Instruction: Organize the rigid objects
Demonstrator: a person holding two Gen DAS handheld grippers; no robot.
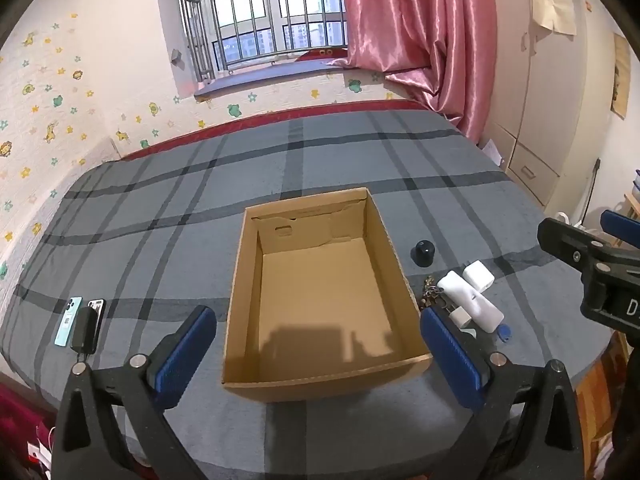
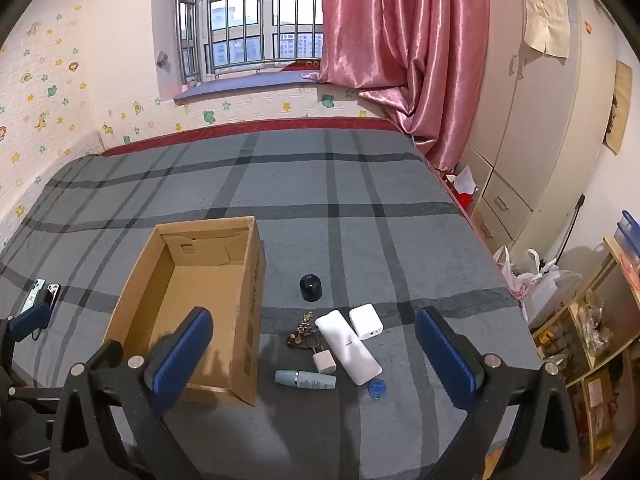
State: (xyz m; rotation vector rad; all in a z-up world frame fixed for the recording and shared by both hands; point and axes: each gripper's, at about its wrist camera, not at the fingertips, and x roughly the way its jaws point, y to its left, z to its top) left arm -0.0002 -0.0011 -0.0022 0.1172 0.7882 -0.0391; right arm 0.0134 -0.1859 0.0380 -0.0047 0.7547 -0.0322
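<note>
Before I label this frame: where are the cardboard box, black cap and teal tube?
cardboard box (image 2: pixel 246 300): right wrist view, outer right wall.
black cap (image 2: pixel 311 287): right wrist view, its side.
teal tube (image 2: pixel 306 379): right wrist view, mid-body.

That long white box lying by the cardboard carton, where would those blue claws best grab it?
Across its narrow width, near the middle, coming from above. The long white box lies flat on the bedspread, so its long sides are free, though the small white charger sits close to one. The right gripper is open and looks the nearer; turning it to straddle the long axis would probably hold best.
</note>
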